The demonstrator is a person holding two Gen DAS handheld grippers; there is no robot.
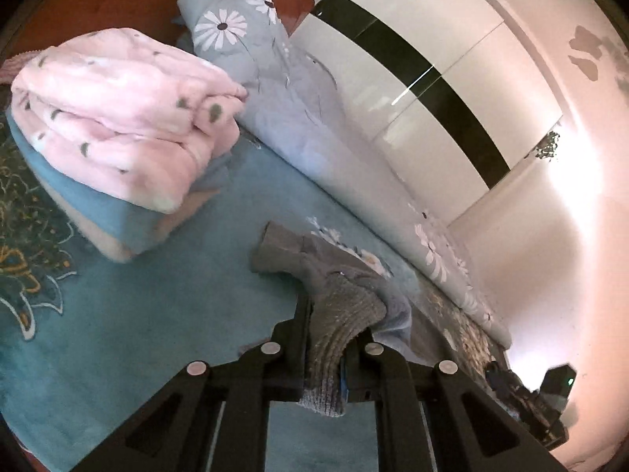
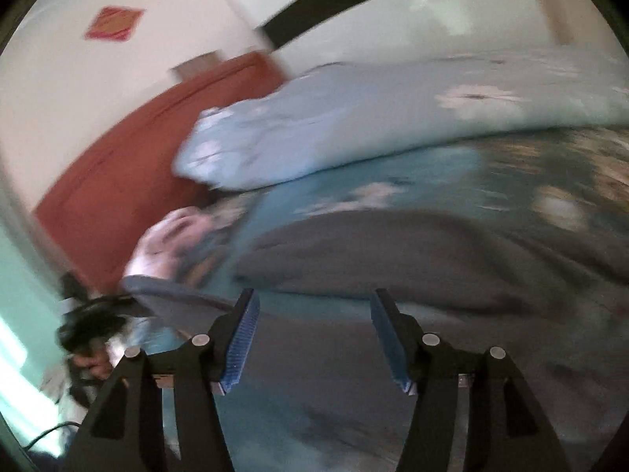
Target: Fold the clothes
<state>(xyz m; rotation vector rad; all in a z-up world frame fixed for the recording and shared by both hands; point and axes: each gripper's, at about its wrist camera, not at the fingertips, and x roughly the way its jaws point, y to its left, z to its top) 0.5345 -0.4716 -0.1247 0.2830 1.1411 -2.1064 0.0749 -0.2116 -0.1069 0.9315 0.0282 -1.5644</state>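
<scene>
Now left tool [image 1: 330, 314] clamping grey sweater [image 1: 338, 299], right tool [image 2: 314, 338] spread apart

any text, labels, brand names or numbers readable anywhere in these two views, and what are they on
None can be read in either view.
The red diamond-shaped paper on the wall may carry a character, but it is too blurred to read.
The grey knit garment pinched in the left gripper shows no tag or print.
The pink folded blanket and the daisy-print quilt carry only patterns.
The right gripper is open and bears no marking.
</scene>
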